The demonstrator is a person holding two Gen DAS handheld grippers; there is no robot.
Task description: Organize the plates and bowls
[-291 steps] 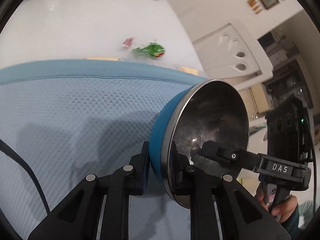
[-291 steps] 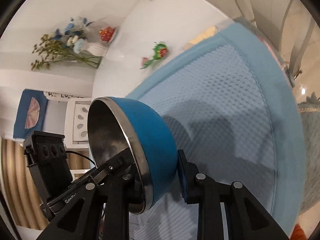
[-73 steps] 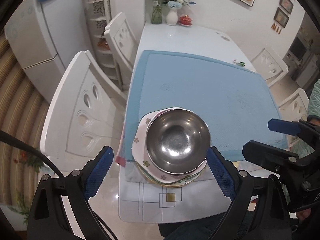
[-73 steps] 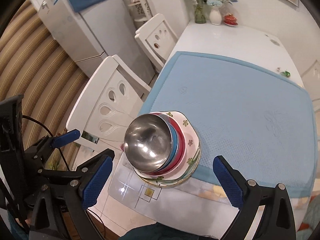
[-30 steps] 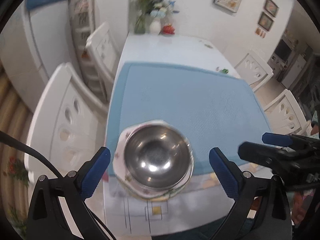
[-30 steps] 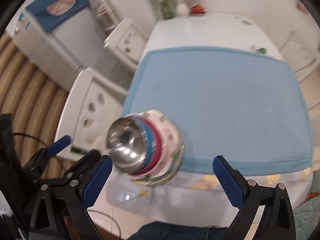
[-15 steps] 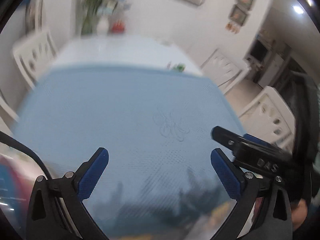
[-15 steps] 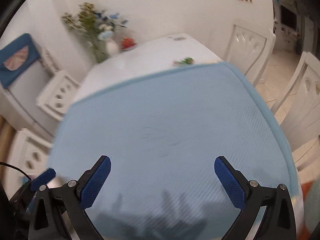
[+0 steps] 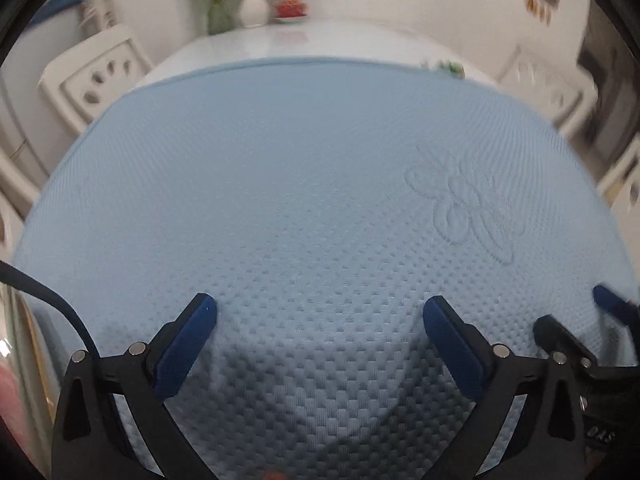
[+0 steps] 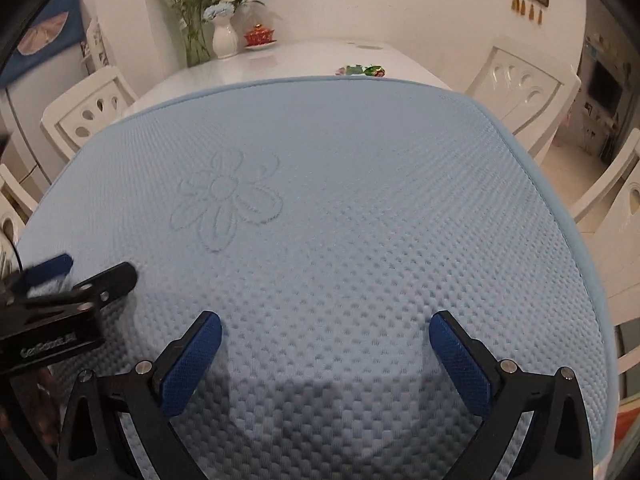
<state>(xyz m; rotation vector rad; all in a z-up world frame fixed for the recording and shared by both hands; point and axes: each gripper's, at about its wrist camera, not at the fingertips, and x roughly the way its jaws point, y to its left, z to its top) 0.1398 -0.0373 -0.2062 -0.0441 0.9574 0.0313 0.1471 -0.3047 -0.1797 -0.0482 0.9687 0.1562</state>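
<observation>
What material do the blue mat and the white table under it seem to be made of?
The blue mat looks like soft quilted fabric or foam: a dimpled weave, a stitched flower and a piped edge. The white table looks like glossy glass or lacquer, since it mirrors the vase; which one is unclear.

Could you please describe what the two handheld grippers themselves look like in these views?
Both the left gripper and the right gripper have black angular finger arms with silver bolts, tipped by textured blue pads. A black cable runs by the left one. Seen from the right wrist, the left gripper's black body carries pale lettering, too blurred to read surely. No sleeves show.
</observation>
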